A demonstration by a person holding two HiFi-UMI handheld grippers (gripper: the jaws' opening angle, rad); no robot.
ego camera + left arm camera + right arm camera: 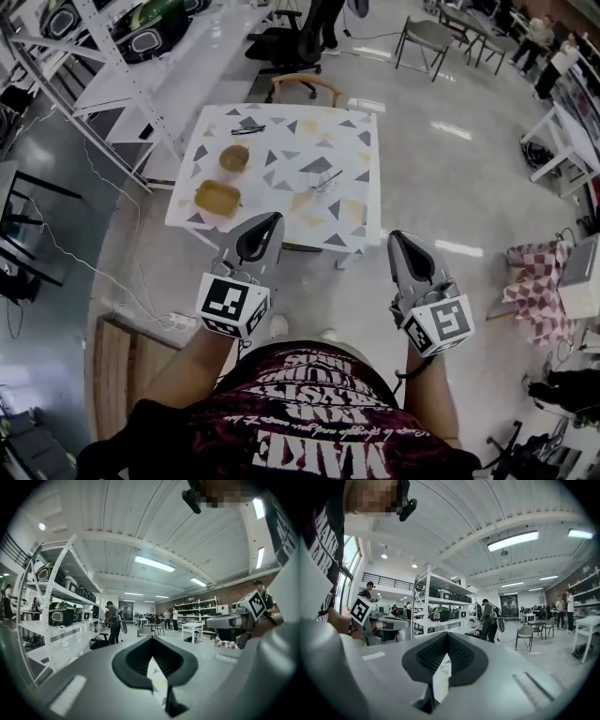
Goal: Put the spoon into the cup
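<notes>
One table [352, 150], one cup [234, 157], one yellow dish [217, 198], one spoon [328, 181], one chair [305, 84].

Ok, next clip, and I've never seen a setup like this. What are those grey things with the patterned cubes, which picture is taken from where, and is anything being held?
There is no robot here. A person holds a hand-operated two-jaw gripper in each hand, and the marker cubes are part of those tools. The big downward picture comes from a camera on the person's head. It shows the left gripper and the right gripper raised in front of the body, short of the table.

The other two pictures come from cameras riding on each gripper and looking along its jaws. Both pairs of jaws meet at the tips with nothing between them, so nothing is held.

On the triangle-patterned cloth lie a round brownish cup, a yellow rectangular dish, a thin metallic thing that is probably the spoon, and a small dark item too small to identify.
</notes>
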